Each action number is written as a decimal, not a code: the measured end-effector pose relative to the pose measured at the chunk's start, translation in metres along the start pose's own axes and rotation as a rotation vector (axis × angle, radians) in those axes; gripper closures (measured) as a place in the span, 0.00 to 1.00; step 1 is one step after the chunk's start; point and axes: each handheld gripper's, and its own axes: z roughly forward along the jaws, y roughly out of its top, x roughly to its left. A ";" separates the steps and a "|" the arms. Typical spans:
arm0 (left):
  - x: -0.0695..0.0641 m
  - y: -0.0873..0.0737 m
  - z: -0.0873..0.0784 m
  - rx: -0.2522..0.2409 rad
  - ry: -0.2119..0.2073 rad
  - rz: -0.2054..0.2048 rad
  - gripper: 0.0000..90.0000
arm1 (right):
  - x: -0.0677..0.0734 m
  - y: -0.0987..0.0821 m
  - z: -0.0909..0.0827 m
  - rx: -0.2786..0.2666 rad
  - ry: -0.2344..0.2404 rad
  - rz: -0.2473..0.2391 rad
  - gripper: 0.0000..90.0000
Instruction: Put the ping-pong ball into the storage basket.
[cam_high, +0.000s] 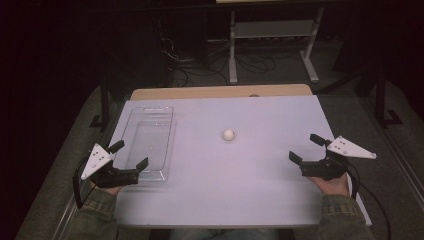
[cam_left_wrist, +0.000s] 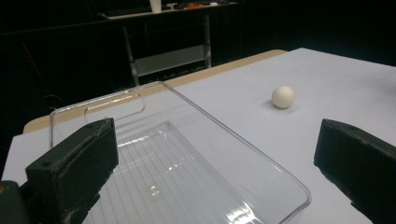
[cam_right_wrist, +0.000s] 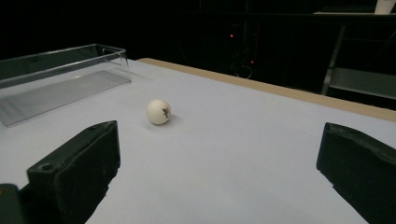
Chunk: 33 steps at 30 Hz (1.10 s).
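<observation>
Both grippers idle with fingers wide apart: left gripper (cam_high: 131, 156) parked at the near end of the clear tray (cam_high: 167, 145), right gripper (cam_high: 306, 148) well right of the ball (cam_high: 228, 134) mid-bench, likely pick-and-drop into tray.

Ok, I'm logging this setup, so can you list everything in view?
ball: one, white, mid-table, apart from the tray
tray: one, clear plastic, empty, on the table's left side
table: one, white top with a wooden far edge
shelf frame: one, white, on the floor behind the table
cables: several, dark, on the floor behind
left gripper: black fingers open, at the tray's near end
right gripper: black fingers open, near the right edge
</observation>
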 end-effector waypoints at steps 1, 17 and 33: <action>0.000 0.001 0.000 0.000 -0.001 -0.002 0.00 | 0.000 0.000 0.000 -0.002 0.001 0.000 0.00; 0.003 0.021 0.004 0.029 -0.028 0.016 0.00 | 0.000 0.001 -0.001 -0.004 0.010 -0.001 0.00; 0.004 0.036 0.008 0.022 -0.052 0.018 0.00 | 0.000 0.001 0.000 0.001 0.014 -0.008 0.00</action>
